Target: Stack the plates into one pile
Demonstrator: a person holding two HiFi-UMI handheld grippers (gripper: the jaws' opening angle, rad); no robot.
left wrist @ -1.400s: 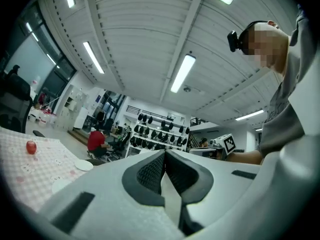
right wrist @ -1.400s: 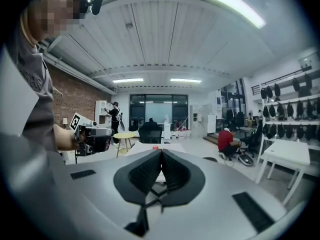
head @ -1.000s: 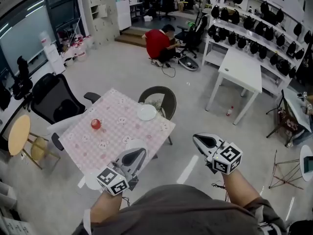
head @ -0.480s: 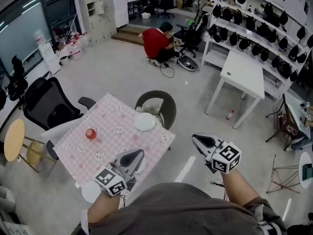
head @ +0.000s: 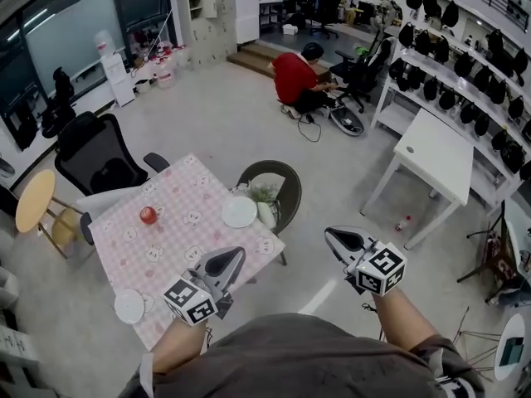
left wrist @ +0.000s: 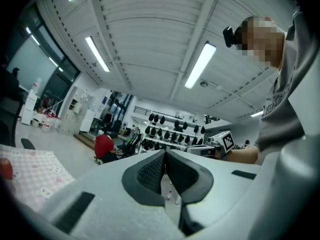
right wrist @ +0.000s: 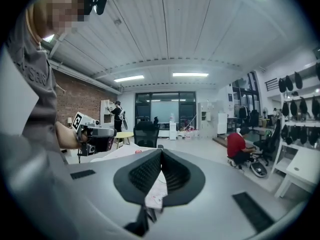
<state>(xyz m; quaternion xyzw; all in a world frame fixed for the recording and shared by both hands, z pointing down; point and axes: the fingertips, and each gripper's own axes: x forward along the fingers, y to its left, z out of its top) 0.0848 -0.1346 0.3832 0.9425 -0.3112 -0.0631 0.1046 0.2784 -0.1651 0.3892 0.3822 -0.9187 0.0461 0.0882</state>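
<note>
A table with a pink checked cloth (head: 170, 222) stands ahead and to the left. One white plate (head: 239, 211) lies near its far right edge, and another white plate (head: 129, 306) sits at its near left corner. My left gripper (head: 235, 255) hangs over the table's near right corner, shut and empty; its jaws (left wrist: 164, 154) meet at the tip. My right gripper (head: 330, 235) is off the table to the right, above the floor, also shut with nothing in it (right wrist: 161, 153). Whatever lies under the left gripper is hidden.
A red apple (head: 148, 215) rests on the cloth. A round-backed chair (head: 278, 181) stands at the table's far side, with a black office chair (head: 95, 160) and a wooden stool (head: 31, 201) to the left. Far off are a white table (head: 436, 152) and a crouching person in red (head: 297, 77).
The whole scene has slid in the head view: the table now sits further left. A plate seen beside the left gripper earlier is now covered by it. Both grippers stay shut.
</note>
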